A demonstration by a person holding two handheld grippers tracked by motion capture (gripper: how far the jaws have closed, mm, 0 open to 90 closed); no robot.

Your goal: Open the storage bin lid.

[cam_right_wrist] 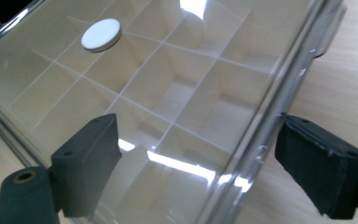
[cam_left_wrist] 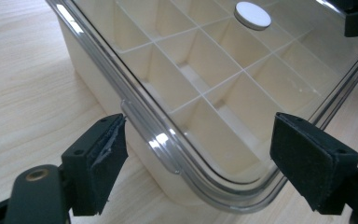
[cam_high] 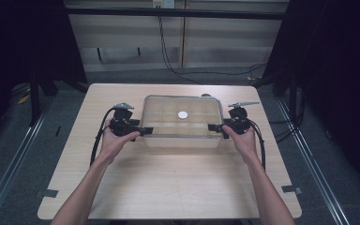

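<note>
A cream box (cam_high: 180, 140) with a grid of compartments stands on the wooden table (cam_high: 168, 187), closed by a clear lid (cam_high: 164, 115). A white disc (cam_high: 183, 114) sits at the middle of the lid. My left gripper (cam_high: 143, 130) is at the box's left end and my right gripper (cam_high: 214, 127) at its right end. In the left gripper view, the left gripper (cam_left_wrist: 200, 140) is open, and its jaws straddle the lid's rim and a small tab (cam_left_wrist: 149, 135). In the right gripper view, the right gripper (cam_right_wrist: 198, 140) is open across the lid's edge (cam_right_wrist: 265, 116).
The table's front half is bare wood between the person's forearms (cam_high: 89, 187). A black cable (cam_high: 168, 61) runs over the floor behind the table. Dark curtains hang at both sides, and metal rails (cam_high: 14, 154) run along the floor.
</note>
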